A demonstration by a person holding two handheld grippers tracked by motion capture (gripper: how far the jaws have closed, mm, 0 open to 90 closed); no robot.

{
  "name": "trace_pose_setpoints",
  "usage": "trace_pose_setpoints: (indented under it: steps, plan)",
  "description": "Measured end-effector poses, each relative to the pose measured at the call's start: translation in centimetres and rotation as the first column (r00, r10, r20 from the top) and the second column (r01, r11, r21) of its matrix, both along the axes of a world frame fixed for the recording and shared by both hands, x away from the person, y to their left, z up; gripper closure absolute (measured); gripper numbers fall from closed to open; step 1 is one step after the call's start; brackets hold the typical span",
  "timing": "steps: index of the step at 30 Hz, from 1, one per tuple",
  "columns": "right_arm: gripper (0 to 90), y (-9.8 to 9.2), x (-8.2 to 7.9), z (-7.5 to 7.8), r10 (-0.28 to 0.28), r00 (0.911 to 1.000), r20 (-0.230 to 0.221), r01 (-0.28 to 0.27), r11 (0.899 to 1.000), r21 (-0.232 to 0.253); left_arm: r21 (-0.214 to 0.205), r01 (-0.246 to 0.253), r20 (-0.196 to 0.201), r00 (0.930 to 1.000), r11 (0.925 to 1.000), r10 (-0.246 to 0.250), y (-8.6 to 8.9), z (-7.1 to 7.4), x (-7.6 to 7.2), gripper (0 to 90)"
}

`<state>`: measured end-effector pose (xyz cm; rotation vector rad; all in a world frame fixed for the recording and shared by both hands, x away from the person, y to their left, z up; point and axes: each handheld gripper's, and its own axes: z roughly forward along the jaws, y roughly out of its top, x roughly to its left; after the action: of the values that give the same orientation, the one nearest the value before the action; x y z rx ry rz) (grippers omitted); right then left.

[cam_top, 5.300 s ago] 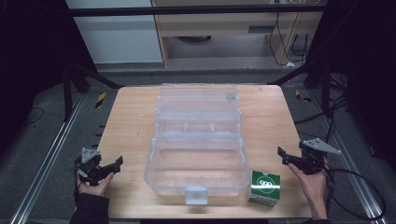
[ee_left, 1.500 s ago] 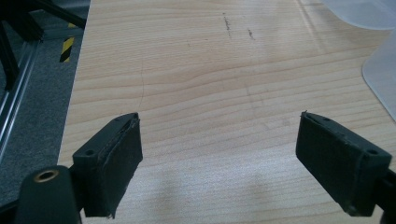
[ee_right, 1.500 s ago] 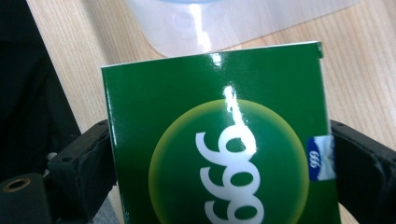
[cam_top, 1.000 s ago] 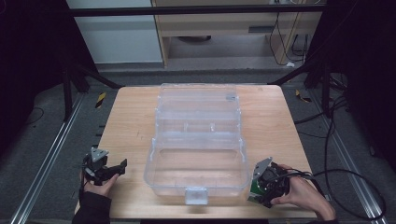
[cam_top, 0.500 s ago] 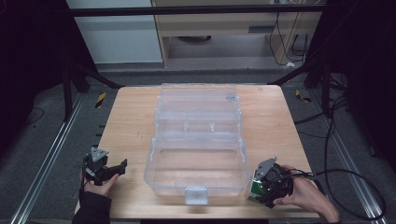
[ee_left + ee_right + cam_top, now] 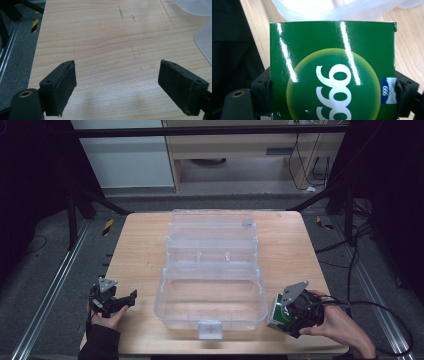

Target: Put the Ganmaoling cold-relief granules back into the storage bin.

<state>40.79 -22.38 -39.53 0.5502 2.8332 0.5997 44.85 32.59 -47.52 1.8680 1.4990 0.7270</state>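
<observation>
My right gripper (image 6: 283,316) now pinches the green box (image 6: 332,72), having reached it since five seconds ago. My left gripper (image 6: 117,87) stays spread over the table (image 6: 105,45).

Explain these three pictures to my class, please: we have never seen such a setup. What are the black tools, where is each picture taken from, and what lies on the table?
No robot here: a person sits at a wooden table with a two-jawed tool in each hand. The high view looks down from above. The other two pictures come from cameras riding on the tools, looking along their black jaws.

In the middle of the table stands a clear plastic storage box, lid open. The left hand-held gripper sits near the table's left edge, jaws wide apart over bare wood. The right hand-held gripper is closed on a small green carton marked 999, just right of the storage box.
</observation>
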Motion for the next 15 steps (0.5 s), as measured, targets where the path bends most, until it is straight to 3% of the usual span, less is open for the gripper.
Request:
trace_pose_setpoints:
  steps: [15]
  plan:
    - [16.4,-0.2,-0.7,4.5,0.021,0.9975,0.067,-0.023,0.999,0.033,0.001,0.002,0.000,1.0000,1.0000,-0.002,0.1,0.0,-0.1,14.3]
